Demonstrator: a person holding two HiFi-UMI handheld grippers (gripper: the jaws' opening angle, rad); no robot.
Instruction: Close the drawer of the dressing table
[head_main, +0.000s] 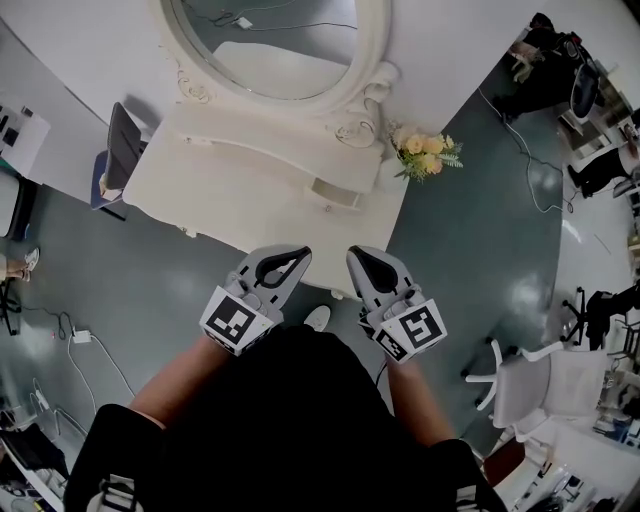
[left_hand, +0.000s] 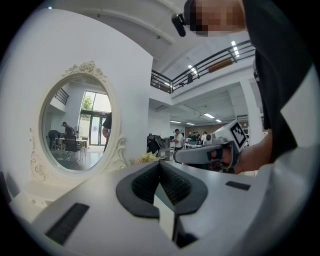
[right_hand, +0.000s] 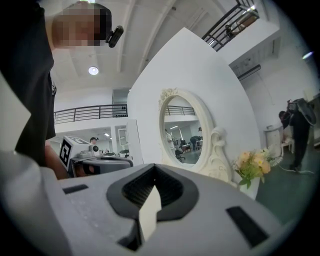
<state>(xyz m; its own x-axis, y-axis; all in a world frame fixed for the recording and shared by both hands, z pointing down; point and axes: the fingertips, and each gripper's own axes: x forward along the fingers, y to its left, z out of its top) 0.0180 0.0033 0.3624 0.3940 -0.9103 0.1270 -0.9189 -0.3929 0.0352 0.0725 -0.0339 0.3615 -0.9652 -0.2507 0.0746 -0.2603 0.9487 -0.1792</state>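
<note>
The white dressing table (head_main: 215, 195) with its oval mirror (head_main: 270, 45) stands in front of me in the head view. A small drawer (head_main: 335, 193) at the right of the tabletop's raised tier juts out toward me. My left gripper (head_main: 288, 260) and right gripper (head_main: 360, 262) hover side by side at the table's near edge, short of the drawer. Both are shut with nothing between the jaws. The left gripper view shows its closed jaws (left_hand: 160, 164) and the mirror (left_hand: 75, 127) to the left. The right gripper view shows its shut jaws (right_hand: 154, 167) with the mirror (right_hand: 182, 130) ahead.
A bunch of yellow flowers (head_main: 428, 155) stands by the table's right corner, also in the right gripper view as flowers (right_hand: 254, 167). A dark chair (head_main: 120, 150) is at the table's left, a white chair (head_main: 545, 385) on the floor to my right. Cables lie on the floor.
</note>
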